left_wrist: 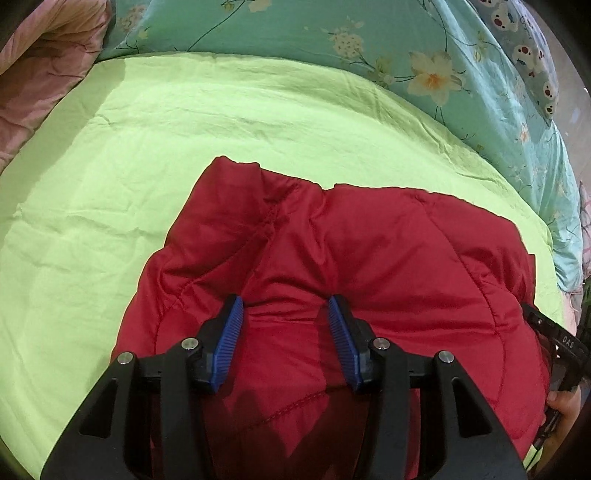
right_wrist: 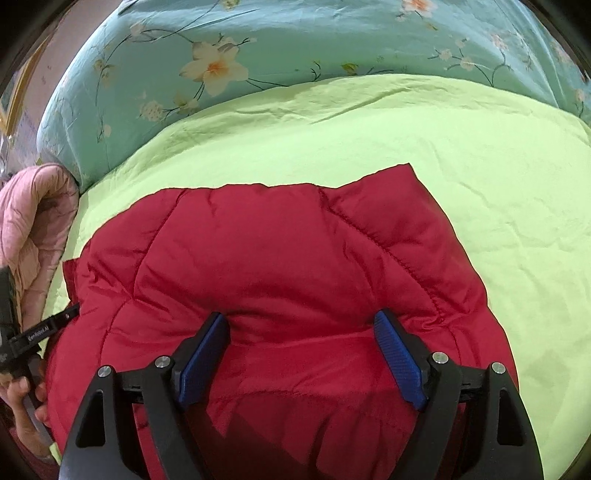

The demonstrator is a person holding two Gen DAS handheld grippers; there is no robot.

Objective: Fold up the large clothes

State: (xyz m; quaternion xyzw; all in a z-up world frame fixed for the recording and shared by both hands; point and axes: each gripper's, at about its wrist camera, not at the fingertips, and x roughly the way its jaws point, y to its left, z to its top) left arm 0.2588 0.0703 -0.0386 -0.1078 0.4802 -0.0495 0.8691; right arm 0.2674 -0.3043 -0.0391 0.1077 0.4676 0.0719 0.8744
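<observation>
both grippers, left gripper (left_wrist: 286, 341) and right gripper (right_wrist: 301, 356), hover with jaws spread, gripping nothing, over the puffy red jacket (left_wrist: 332, 277) bundled on the green sheet (left_wrist: 147, 166); its slick padding could spring open, undoing the fold.

Both the left gripper (left_wrist: 285, 306) and right gripper (right_wrist: 301, 323) have fingers spread wide, pointing forward.

Jacket (left_wrist: 332, 258) lies on sheet (left_wrist: 147, 147) (quilt (left_wrist: 295, 29) behind), both grippers over its near edge.
</observation>
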